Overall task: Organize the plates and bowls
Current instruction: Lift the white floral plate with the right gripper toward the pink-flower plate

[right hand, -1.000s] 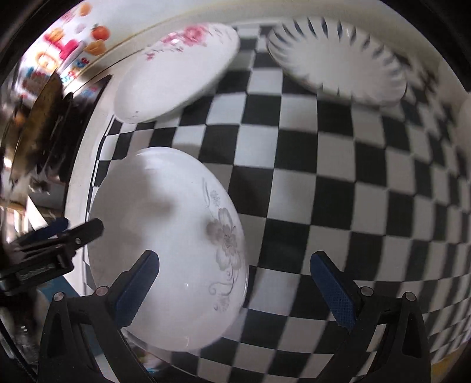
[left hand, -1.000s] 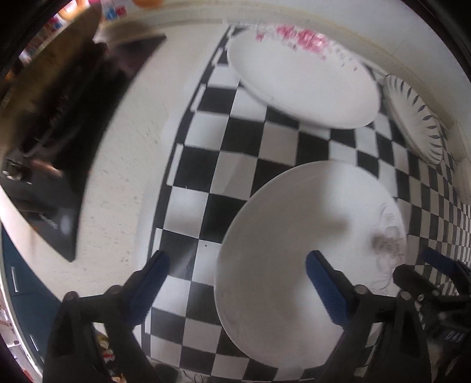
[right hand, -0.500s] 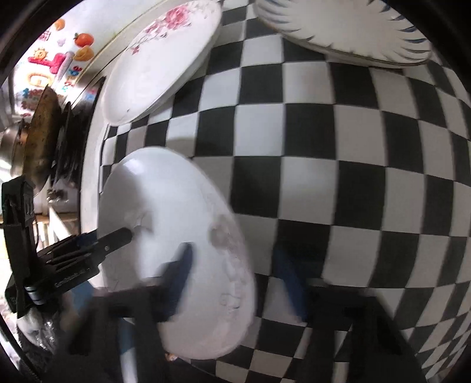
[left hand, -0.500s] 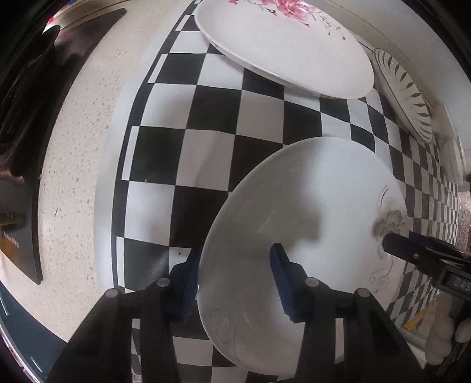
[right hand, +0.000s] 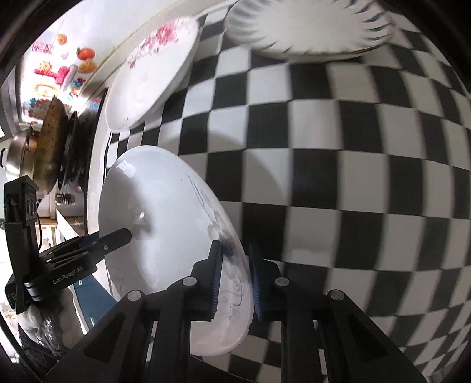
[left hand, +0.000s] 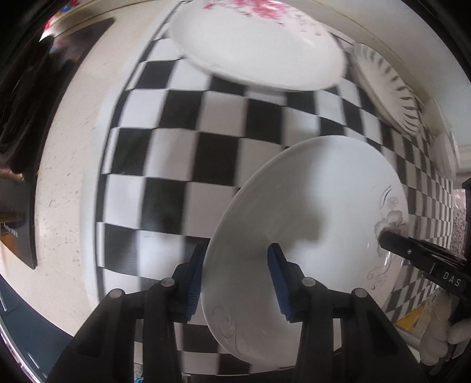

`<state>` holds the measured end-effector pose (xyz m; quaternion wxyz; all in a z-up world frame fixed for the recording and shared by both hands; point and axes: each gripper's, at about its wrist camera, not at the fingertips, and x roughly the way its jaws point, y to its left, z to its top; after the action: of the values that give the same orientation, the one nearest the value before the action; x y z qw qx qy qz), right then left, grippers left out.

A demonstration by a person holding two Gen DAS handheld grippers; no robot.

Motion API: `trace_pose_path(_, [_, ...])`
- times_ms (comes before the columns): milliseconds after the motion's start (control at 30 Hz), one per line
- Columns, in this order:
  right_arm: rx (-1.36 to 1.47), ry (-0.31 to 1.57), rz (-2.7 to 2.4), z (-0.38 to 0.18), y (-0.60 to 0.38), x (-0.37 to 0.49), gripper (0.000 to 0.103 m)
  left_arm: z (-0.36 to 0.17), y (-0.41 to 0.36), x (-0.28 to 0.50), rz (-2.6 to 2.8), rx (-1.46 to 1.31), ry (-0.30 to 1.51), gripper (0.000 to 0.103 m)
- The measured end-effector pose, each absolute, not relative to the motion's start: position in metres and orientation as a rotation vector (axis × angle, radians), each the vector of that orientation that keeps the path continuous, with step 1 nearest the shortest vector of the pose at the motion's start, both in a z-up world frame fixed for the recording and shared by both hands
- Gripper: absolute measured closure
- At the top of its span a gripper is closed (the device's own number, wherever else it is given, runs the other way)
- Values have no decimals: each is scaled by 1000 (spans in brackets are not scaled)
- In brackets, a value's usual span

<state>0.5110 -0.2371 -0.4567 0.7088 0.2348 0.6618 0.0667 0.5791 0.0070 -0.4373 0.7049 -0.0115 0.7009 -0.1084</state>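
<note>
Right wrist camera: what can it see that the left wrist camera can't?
Only the right wrist view shows the metal pot and colourful stickers. Only the left wrist view shows a small white dish by the wall. Both show the grey-flower plate that both grippers pinch, the pink-flower plate, the striped plate and the checkered mat.

Motion blur smears the pink-flowered plate (left hand: pixel 256 50) and checkered cloth (left hand: pixel 206 123). The striped plate (right hand: pixel 309 26) is cut off by the top edge and blurred.
</note>
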Motion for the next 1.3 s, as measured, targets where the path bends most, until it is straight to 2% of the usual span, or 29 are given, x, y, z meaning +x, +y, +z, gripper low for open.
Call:
trace_pose_path(267, [563, 1412, 48, -429, -318, 484, 83, -427, -79, 575, -357, 51, 1541, 64])
trace_pose_path(633, [633, 1426, -71, -454, -392, 454, 82, -457, -166, 578, -428, 157, 1612, 64])
trace_pose_path(1300, [710, 1456, -56, -475, -405, 447, 81, -460, -194, 571, -345, 200, 1604, 64])
